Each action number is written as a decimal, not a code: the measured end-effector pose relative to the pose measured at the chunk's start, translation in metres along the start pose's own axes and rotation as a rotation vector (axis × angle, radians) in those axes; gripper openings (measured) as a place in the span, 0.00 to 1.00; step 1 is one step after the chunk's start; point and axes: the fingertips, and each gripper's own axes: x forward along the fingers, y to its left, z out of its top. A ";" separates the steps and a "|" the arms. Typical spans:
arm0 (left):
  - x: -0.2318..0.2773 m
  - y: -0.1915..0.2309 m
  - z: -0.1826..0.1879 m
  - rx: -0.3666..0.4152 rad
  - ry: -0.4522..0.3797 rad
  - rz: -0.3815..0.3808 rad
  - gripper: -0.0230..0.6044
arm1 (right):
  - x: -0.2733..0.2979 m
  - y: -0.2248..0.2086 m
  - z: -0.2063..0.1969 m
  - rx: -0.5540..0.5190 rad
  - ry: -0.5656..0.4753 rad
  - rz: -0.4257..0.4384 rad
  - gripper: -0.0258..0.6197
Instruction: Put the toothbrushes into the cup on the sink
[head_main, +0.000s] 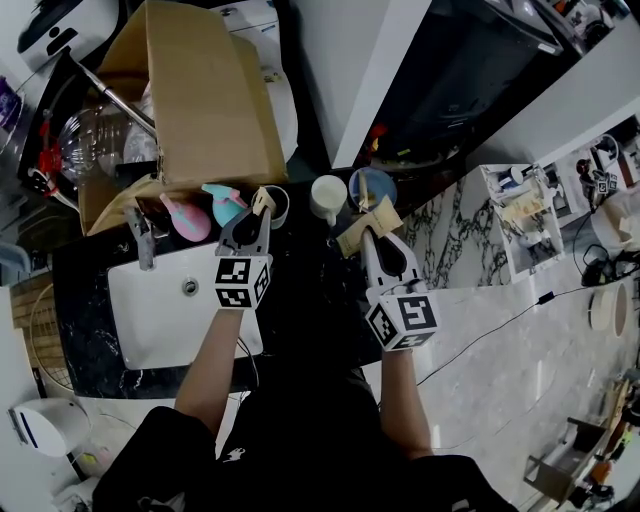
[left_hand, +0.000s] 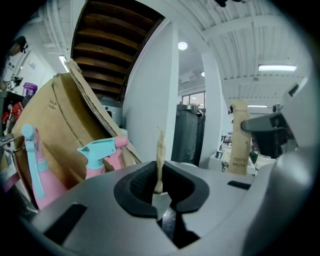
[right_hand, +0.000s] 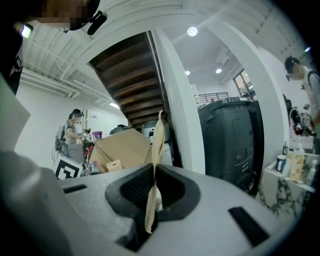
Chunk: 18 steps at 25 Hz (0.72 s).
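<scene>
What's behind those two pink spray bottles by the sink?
A big cardboard box stands right behind the spray bottles. What is inside or beyond the box is hidden. The left tool, gripping a toothbrush pack, blocks the spot just right of them.

Light is even and fairly bright, falling from overhead: a round ceiling lamp and a strip light glare white in the left gripper view, a ceiling spot in the right. Both gripper views bend strongly and blacken at the corners. In the head view the black worktop swallows detail, and the white sink looks nearly blown out. The left claw seems slightly soft.
</scene>
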 end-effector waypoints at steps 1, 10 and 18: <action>0.001 0.000 -0.001 0.000 0.004 0.001 0.09 | 0.000 0.000 0.000 0.000 0.001 0.000 0.08; 0.008 0.001 -0.004 0.007 0.019 0.012 0.09 | 0.004 -0.004 -0.003 0.004 0.011 0.001 0.08; 0.000 0.002 -0.003 0.015 0.021 0.033 0.26 | 0.006 -0.003 -0.003 0.004 0.012 0.026 0.08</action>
